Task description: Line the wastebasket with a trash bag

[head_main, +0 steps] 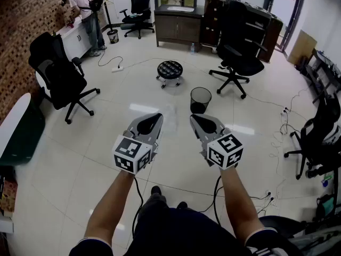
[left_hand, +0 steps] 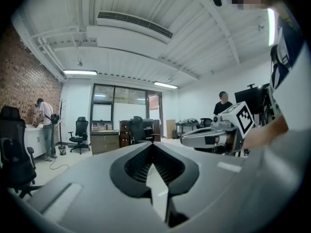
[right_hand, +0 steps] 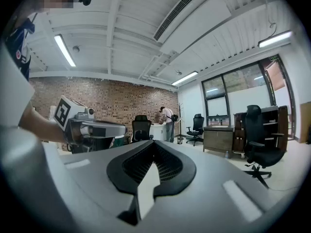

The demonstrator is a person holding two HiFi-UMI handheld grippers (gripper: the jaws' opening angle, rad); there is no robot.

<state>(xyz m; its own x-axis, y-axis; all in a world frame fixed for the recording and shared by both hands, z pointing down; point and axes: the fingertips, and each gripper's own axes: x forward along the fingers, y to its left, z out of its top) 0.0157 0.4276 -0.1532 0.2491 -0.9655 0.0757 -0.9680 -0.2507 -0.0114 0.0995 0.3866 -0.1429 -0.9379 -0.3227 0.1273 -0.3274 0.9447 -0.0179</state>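
A black mesh wastebasket [head_main: 200,100] stands upright on the white tile floor, a short way beyond both grippers. No trash bag shows in any view. My left gripper [head_main: 154,117] and right gripper [head_main: 197,118] are held side by side at about waist height, pointing roughly level toward the wastebasket. Both are shut with nothing between the jaws. In the left gripper view its jaws [left_hand: 152,146] meet, and the right gripper [left_hand: 214,136] shows off to the right. In the right gripper view the jaws [right_hand: 154,144] meet too, with the left gripper [right_hand: 92,127] at the left. Both bodies hide the wastebasket there.
A round black stool [head_main: 170,69] stands behind the wastebasket. Black office chairs stand at the left [head_main: 61,73], the back right [head_main: 237,52] and the far right [head_main: 319,135]. Cables [head_main: 282,121] trail over the floor. One person [head_main: 85,12] works at a counter; another person [left_hand: 222,103] stands farther off.
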